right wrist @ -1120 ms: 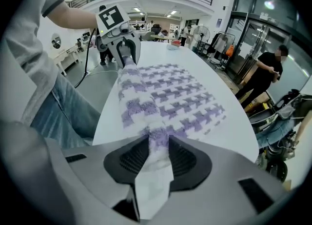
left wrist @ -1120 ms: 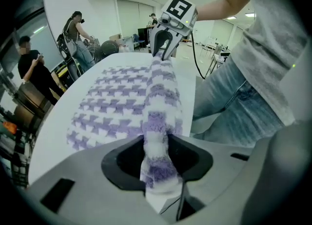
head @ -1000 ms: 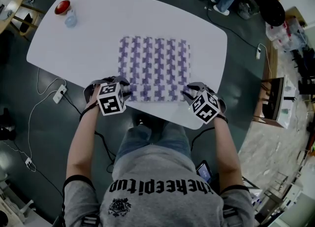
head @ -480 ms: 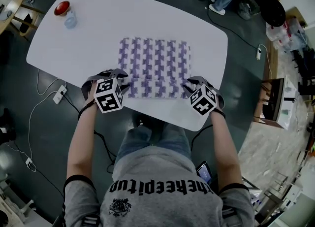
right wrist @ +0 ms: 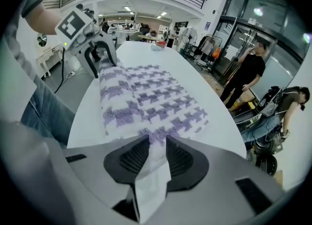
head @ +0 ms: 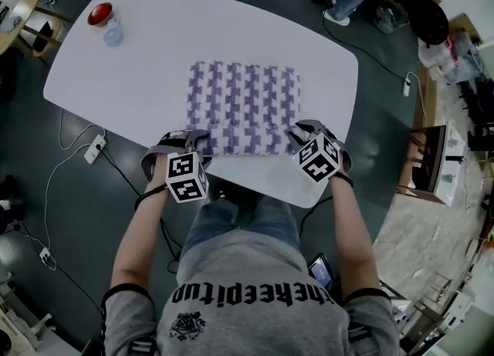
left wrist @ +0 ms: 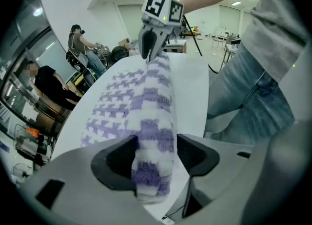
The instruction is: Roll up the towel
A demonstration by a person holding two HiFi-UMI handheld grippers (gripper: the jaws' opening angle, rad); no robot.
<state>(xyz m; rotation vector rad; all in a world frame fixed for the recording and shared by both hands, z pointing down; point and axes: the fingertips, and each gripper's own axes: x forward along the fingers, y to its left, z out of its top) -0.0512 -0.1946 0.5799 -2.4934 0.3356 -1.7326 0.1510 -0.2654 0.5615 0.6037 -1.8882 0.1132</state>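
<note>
A purple-and-white houndstooth towel (head: 244, 103) lies on the white table (head: 154, 45), with its near edge rolled into a thick roll (left wrist: 157, 116). My left gripper (left wrist: 155, 153) straddles the roll's left end; its jaws have just been opening and now stand open, with a gap at the right pad. In the head view the left gripper (head: 193, 141) sits at the towel's near-left corner. My right gripper (right wrist: 152, 153) is shut on the roll's right end (right wrist: 155, 143), at the towel's near-right corner (head: 299, 133). Each gripper shows in the other's view, the right gripper (left wrist: 148, 48) and the left gripper (right wrist: 100, 53).
A red-lidded cup (head: 99, 13) and a small clear bottle (head: 113, 34) stand at the table's far left corner. The table's near edge (head: 255, 192) runs just behind the roll. Cables and a power strip (head: 94, 147) lie on the floor at the left. A person (right wrist: 251, 75) stands to the right.
The roll has advanced a little away from the near edge. My left gripper has pulled back toward the person and its jaws have opened off the roll. The right gripper keeps its grip.
</note>
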